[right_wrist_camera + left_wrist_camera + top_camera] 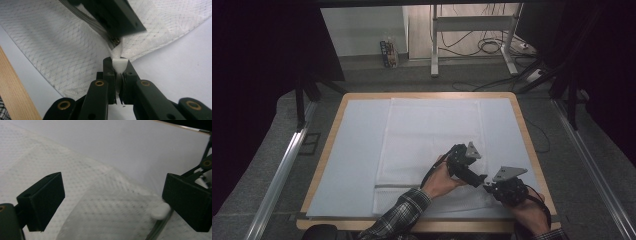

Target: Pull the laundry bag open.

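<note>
Your right gripper (119, 75) is clenched on the white pull tab (120, 65) at the end of the zipper (86, 20) of a white mesh laundry bag (429, 145) — the tab is pinched between the two black jaws, with its top edge standing just above them. Your left gripper (112, 200) is released; its jaws stand wide apart, one on each side of a raised fold of the mesh, and the pads do not press on it. In the left gripper view the white tab sits just beside that gripper's right-hand jaw, at the grey zipper line.

The bag lies flat on the pale sheet (357, 150) that covers the wooden bench (524, 130). Both of your hands work at the bag's near right corner — close to the bench's front edge, the grippers nearly touching each other.
</note>
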The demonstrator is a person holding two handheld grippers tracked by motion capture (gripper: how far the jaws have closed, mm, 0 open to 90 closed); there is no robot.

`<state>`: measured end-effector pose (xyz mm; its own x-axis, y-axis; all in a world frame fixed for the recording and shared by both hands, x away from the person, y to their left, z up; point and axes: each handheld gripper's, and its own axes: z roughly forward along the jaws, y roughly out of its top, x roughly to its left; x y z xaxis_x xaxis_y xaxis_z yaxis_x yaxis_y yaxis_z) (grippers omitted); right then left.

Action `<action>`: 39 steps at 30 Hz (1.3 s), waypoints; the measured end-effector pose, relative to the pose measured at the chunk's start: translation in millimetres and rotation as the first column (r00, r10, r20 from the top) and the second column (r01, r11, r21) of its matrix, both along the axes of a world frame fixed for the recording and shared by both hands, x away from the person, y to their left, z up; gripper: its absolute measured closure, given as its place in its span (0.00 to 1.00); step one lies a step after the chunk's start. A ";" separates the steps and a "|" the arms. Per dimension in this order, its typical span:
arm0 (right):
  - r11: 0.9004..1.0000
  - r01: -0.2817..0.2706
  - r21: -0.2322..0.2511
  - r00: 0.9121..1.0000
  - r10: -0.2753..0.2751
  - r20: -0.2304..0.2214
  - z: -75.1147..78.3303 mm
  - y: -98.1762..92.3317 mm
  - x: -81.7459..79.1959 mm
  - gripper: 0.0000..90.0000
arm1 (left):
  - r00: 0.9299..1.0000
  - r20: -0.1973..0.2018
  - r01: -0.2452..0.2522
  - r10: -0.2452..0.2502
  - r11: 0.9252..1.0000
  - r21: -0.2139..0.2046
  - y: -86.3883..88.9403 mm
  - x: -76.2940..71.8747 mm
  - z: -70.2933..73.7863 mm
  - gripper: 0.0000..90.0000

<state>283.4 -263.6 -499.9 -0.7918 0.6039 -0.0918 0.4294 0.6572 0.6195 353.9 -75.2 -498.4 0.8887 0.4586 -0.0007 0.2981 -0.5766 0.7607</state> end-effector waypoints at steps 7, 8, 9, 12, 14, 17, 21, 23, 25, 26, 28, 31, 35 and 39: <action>1.000 0.001 -0.004 1.000 -0.001 0.008 0.1 0.6 -0.2 0.93 | 0.999 -0.040 0.013 -0.015 0.999 -0.045 24.1 -2.4 2.2 0.07; 1.000 0.002 -0.007 1.000 -0.002 0.012 0.1 0.7 -0.3 0.93 | 0.999 -0.046 0.021 -0.023 0.999 -0.046 26.9 -3.2 2.9 0.08; 1.000 0.002 -0.007 1.000 -0.002 0.014 0.2 0.9 -0.5 0.93 | 0.998 -0.054 0.027 -0.029 0.998 -0.051 29.2 -4.6 3.2 0.10; 1.000 0.004 -0.010 1.000 -0.004 0.021 0.5 1.0 -0.9 0.93 | 0.997 -0.063 0.042 -0.047 0.997 -0.065 34.8 -8.7 3.8 0.16; 1.000 0.000 -0.014 1.000 0.000 0.028 0.5 1.2 -0.9 0.93 | 0.995 -0.074 0.058 -0.064 0.995 -0.078 37.8 -11.1 4.4 0.22; 1.000 -0.005 -0.024 0.999 0.006 0.037 0.5 1.5 -1.2 0.93 | 0.991 -0.093 0.092 -0.101 0.991 -0.096 40.4 -13.7 5.6 0.34; 1.000 -0.005 -0.028 0.999 0.006 0.046 0.6 2.4 -1.8 0.93 | 0.982 -0.128 0.120 -0.135 0.986 -0.118 40.0 -15.6 6.0 0.46; 0.999 -0.008 -0.034 0.998 0.010 0.055 1.1 2.7 -2.4 0.93 | 0.978 -0.153 0.123 -0.142 0.984 -0.127 38.4 -15.5 5.3 0.54; 0.999 -0.011 -0.041 0.998 0.014 0.063 1.3 3.1 -2.9 0.93 | 0.972 -0.178 0.125 -0.150 0.982 -0.142 36.7 -14.6 4.4 0.62; 0.999 -0.014 -0.043 0.998 0.016 0.063 1.5 3.2 -3.1 0.93 | 0.970 -0.189 0.127 -0.154 0.981 -0.150 36.1 -14.1 4.0 0.66; 0.999 -0.016 -0.041 0.997 0.019 0.070 1.6 3.7 -3.8 0.93 | 0.962 -0.214 0.135 -0.171 0.976 -0.172 35.2 -13.0 3.0 0.72; 0.999 -0.027 -0.045 0.996 0.031 0.082 2.6 3.4 -4.2 0.93 | 0.951 -0.243 0.147 -0.190 0.972 -0.182 34.2 -11.6 1.8 0.77; 0.998 -0.025 -0.050 0.995 0.029 0.091 2.4 4.0 -4.7 0.93 | 0.939 -0.268 0.168 -0.215 0.968 -0.188 32.8 -11.8 -0.5 0.81; 0.998 -0.026 -0.057 0.995 0.031 0.097 2.7 4.3 -4.8 0.93 | 0.936 -0.269 0.191 -0.229 0.968 -0.163 29.9 -14.3 -2.6 0.84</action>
